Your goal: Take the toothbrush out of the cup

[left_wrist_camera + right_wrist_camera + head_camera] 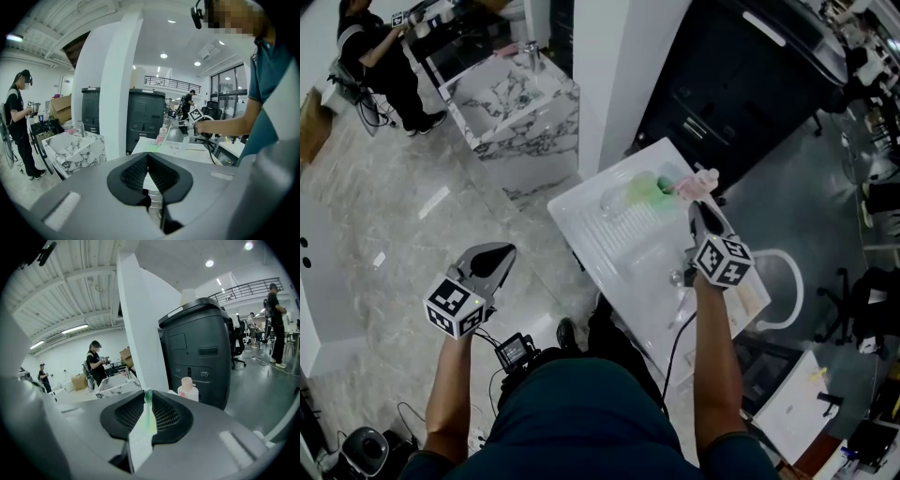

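**A:** Gripping anything with the right tongs [697,208]?

**B:** Yes, clamped on the toothbrush [148,414], pressing its handle from both sides, with the green end poking past the tips toward 12 o'clock. Pinched partway along, probably to stop it swinging during the lift.

**A:** Inside the cup [643,189], or out of it?

**B:** Out of it, by the look of things. No cup wall around the handle in the right gripper view. From the head view, held just at 4 o'clock of the green cup, near the far end of the white counter [591,246] and close beside the pink-capped bottle [189,389]. Can't make out the brush itself from above: too small, too blurred.

**A:** And the left tongs [501,255]?

**B:** Closed tight on nothing. Held off the counter at its 8 o'clock, over the marble floor [394,206] — most likely parked there to keep out of the way of a one-handed job.

**A:** Much left to do?

**B:** Little, judging by this. Carry the brush clear and lay it somewhere flat on the counter. Worth minding the bottle at 2 o'clock of the right tongs — easy to tip with a careless sideways sweep.
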`<act>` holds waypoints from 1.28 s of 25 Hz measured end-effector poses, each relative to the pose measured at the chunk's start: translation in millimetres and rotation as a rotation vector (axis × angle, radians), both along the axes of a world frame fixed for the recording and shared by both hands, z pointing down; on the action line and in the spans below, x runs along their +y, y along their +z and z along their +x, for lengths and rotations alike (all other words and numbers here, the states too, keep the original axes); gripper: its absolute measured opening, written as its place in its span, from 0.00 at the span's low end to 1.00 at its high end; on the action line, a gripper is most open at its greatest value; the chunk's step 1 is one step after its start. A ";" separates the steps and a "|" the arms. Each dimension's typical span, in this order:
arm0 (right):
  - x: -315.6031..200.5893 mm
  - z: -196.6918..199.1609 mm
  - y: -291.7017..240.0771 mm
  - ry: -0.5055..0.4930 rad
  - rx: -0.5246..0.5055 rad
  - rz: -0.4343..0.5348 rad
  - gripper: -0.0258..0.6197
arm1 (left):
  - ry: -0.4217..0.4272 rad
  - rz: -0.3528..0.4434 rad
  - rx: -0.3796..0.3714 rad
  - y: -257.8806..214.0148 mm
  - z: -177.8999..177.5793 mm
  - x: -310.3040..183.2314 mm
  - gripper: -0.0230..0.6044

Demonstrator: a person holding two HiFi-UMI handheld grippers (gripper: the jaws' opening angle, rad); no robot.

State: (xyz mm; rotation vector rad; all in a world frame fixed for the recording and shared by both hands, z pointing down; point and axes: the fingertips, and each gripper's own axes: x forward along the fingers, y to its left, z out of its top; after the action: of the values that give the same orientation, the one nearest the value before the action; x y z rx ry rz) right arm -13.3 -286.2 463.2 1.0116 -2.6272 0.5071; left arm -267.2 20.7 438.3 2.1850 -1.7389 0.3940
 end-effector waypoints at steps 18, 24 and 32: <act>35.1 16.4 -15.2 0.012 -0.033 0.016 0.14 | 0.026 0.015 -0.012 -7.6 -1.1 2.3 0.04; 47.2 26.2 -9.6 0.020 -0.042 -0.001 0.14 | 0.061 0.026 -0.029 -14.8 3.4 -11.6 0.04; 59.2 44.6 -4.0 0.042 -0.048 -0.017 0.14 | 0.127 0.037 -0.057 -21.7 10.2 -41.6 0.04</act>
State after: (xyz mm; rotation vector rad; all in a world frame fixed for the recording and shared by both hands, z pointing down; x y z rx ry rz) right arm 31.3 -227.0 459.2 1.0639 -2.6441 0.5690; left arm -257.0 -20.9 416.5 2.3395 -1.6535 0.4627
